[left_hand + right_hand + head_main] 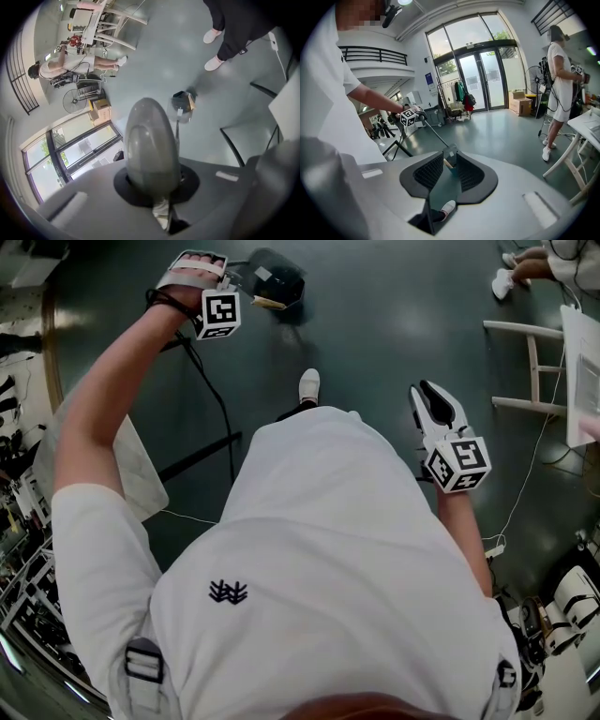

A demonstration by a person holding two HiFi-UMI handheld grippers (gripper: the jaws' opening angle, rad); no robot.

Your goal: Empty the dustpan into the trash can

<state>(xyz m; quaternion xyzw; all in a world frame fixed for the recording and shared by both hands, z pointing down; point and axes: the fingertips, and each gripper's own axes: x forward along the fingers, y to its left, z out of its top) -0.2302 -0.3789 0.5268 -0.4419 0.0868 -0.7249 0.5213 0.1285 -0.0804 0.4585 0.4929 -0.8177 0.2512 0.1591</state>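
Observation:
The dustpan (pixel 274 282) is dark, with a long thin handle, and rests on the grey-green floor ahead of my left shoe (pixel 308 385). Something tan lies in it (pixel 182 104). My left gripper (pixel 202 277) is stretched forward and shut on the grey grip at the top of the handle (pixel 152 145). From the right gripper view, the rod slants from that gripper down to the dustpan (pixel 450 155). My right gripper (pixel 433 407) hangs at my right side, open and empty, its black pads (pixel 429 171) apart. I cannot pick out a trash can.
A white chair frame (pixel 530 362) and a white table edge (pixel 581 381) stand at the right. Cables (pixel 220 418) cross the floor near a white cushion (pixel 141 474). Other people stand nearby: dark trouser legs (pixel 225 37) and a person (pixel 558 84) by a table.

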